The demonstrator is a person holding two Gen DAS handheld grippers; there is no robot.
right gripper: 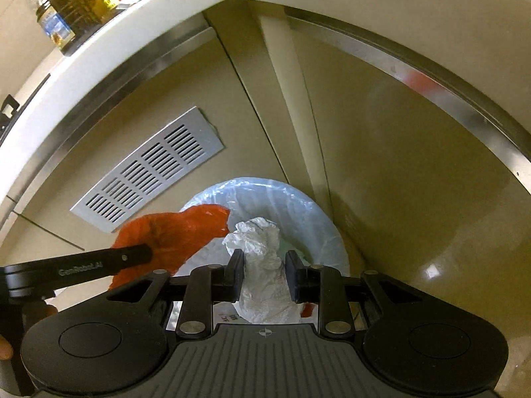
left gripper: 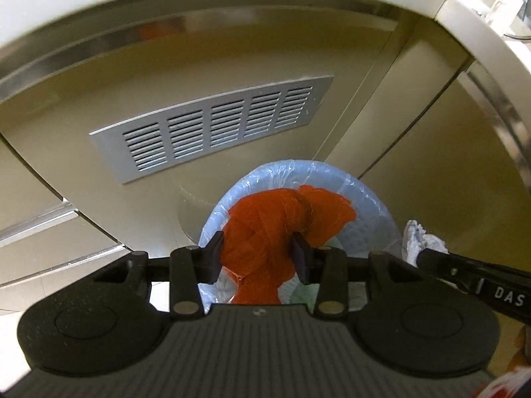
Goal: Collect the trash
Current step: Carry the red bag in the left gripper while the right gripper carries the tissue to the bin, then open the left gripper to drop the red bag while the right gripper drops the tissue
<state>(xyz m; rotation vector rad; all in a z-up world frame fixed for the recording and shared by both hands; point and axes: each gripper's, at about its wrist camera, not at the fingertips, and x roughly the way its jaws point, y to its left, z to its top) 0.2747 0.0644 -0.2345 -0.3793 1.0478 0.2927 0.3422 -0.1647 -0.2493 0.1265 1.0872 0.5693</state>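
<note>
Left gripper (left gripper: 258, 258): we held the orange net bag (left gripper: 265, 229) pinched between its pads, just above the bin (left gripper: 381, 212).
Right gripper (right gripper: 264, 272): we squeezed a crumpled white wrapper (right gripper: 262, 258), also above the bin, beside the net bag.
Bin: it was lined with clear plastic and stood below the grey vent (left gripper: 212, 129).

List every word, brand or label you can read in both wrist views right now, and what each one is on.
"DAS": white letters on the right gripper's black finger bar, cut off at the frame edge in the left wrist view.
"GenRobot.AI": faint, on the left gripper's finger bar, right wrist view.
Labels on the oil bottles on the counter: too blurred to read.
Printed paper scrap under the right gripper: unreadable.
</note>
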